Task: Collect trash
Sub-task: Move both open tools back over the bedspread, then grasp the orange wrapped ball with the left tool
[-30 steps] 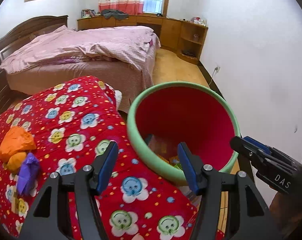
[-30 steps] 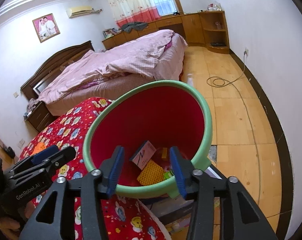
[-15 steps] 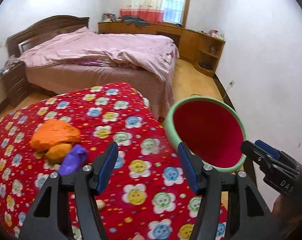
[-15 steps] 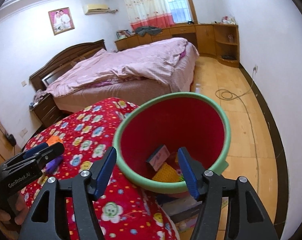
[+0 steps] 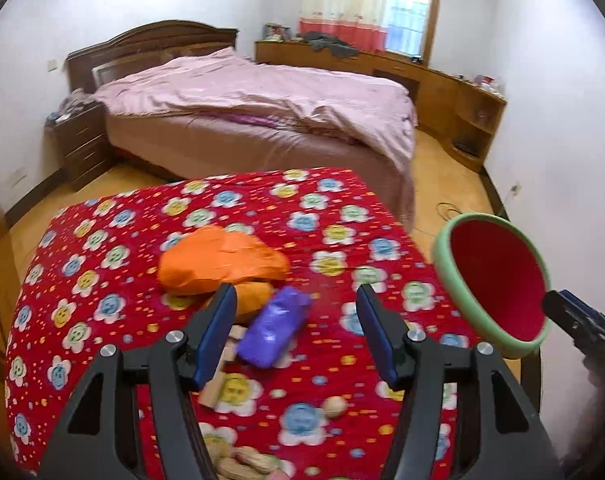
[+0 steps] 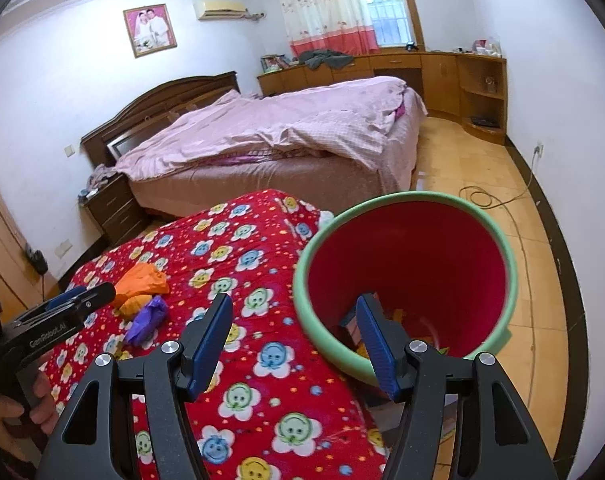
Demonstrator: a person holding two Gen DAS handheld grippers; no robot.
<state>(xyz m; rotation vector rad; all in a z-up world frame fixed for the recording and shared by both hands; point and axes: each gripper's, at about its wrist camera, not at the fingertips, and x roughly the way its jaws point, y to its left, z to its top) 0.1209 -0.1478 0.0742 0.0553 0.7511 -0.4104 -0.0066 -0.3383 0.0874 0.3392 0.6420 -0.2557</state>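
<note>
My left gripper (image 5: 296, 330) and right gripper (image 6: 294, 336), both apart and empty; reaching for purple wrapper (image 5: 274, 330) on bench (image 5: 102, 264); next: clamp, carry right to bin (image 6: 406, 280).

A big orange crumpled bag (image 5: 221, 259) lies on the red flower blanket (image 5: 334, 216). A small orange lump (image 5: 254, 300) and a purple wrapper (image 5: 276, 326) lie touching it. The red bin (image 6: 414, 276) with a green rim stands beside the blanket, with some trash inside.
</note>
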